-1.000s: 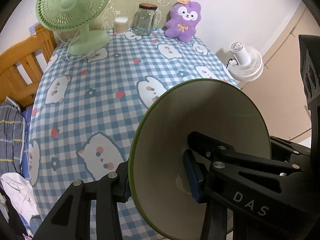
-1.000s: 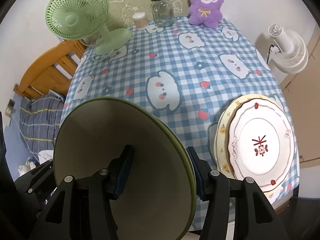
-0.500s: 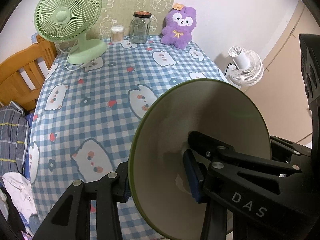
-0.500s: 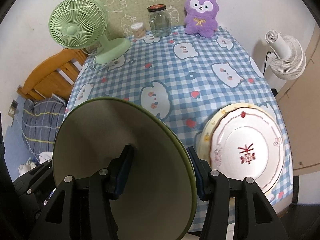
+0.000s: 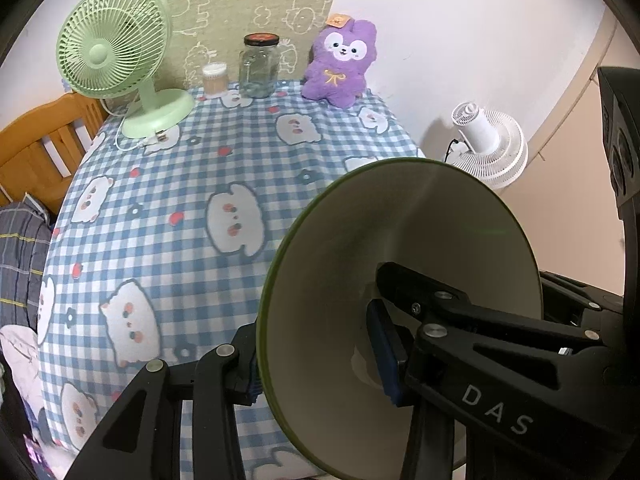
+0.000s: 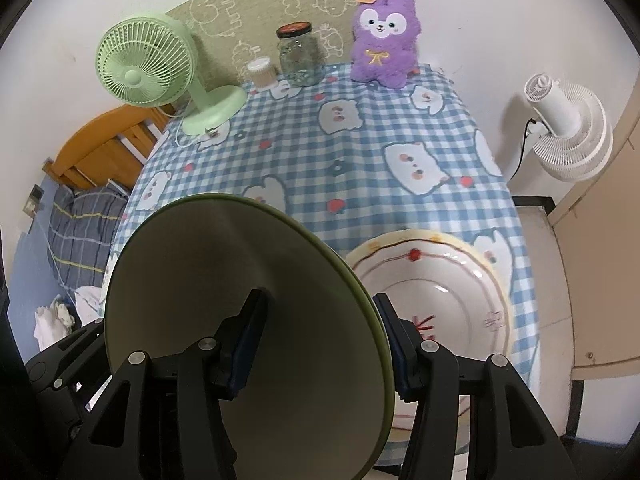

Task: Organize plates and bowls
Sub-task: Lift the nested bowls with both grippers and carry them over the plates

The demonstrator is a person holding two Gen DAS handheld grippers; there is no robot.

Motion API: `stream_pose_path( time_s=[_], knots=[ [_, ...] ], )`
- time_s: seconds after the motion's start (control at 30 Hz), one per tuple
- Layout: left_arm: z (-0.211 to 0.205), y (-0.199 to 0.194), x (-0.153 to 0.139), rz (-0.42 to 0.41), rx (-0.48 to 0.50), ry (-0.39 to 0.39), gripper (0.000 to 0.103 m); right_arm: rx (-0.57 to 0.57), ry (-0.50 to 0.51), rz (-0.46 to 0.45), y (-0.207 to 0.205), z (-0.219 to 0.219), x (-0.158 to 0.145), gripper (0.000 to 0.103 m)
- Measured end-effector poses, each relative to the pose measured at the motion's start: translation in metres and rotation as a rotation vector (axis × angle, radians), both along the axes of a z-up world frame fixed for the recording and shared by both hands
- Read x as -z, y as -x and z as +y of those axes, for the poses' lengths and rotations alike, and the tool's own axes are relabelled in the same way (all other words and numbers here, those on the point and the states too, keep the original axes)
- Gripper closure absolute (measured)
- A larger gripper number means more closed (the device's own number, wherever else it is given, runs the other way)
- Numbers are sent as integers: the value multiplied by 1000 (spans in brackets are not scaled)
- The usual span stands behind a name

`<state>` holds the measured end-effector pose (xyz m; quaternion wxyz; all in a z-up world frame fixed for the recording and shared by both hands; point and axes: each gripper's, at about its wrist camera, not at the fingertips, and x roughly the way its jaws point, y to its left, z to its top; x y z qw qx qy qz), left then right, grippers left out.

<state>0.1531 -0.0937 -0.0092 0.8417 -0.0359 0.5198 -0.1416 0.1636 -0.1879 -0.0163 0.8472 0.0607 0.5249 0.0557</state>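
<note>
A green-rimmed bowl (image 5: 400, 280) is clamped at opposite rims by the left gripper (image 5: 316, 364) and right gripper (image 6: 320, 340), held above the checked tablecloth (image 6: 360, 152), partly hiding stacked plates (image 6: 460, 288), with a green fan (image 5: 116, 48), jar (image 5: 259, 66) and purple plush (image 5: 340, 64) behind.

Behind the green plate (image 5: 400, 264), most of the bench's (image 5: 192, 184) right front corner hidden in the left wrist view. Stack of patterned plates (image 6: 440, 280) blurred and partly covered by the green plate's rim and one finger (image 6: 400, 356) of the right gripper (image 6: 320, 344); lower edge lost behind that gripper (number of plates in the stack unclear). Outer finger (image 5: 244, 368) of the left gripper (image 5: 320, 360) mostly hidden behind the plate. Contents of the glass jar (image 5: 259, 67) too small to tell. Bedding (image 6: 76, 232) cut off at the frame edge.
</note>
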Motion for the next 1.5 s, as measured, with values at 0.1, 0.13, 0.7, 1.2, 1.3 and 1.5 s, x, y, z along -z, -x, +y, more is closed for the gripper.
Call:
stream_pose_path(
  time_s=[0.1,0.13,0.7,1.2,1.3,1.5],
  knots=[
    [-14,-1,-1,-3,-11,0,58,-11,1,-4,-1,-14,-1,46],
    [-18,-1,-1,-4,-14,1,58,-15,1,-5,-2,-20,-1,46],
    [-76,-8,18,14,-38,15,58,-28,15,10,-10,-78,14,46],
    [-96,-23,57,91,-37,23,58,-28,23,90,-27,-96,54,46],
    [-97,-24,63,105,-34,15,58,-31,16,111,-29,-97,62,46],
    [-97,-25,69,116,-43,5,58,-33,8,125,-31,-96,70,46]
  ],
)
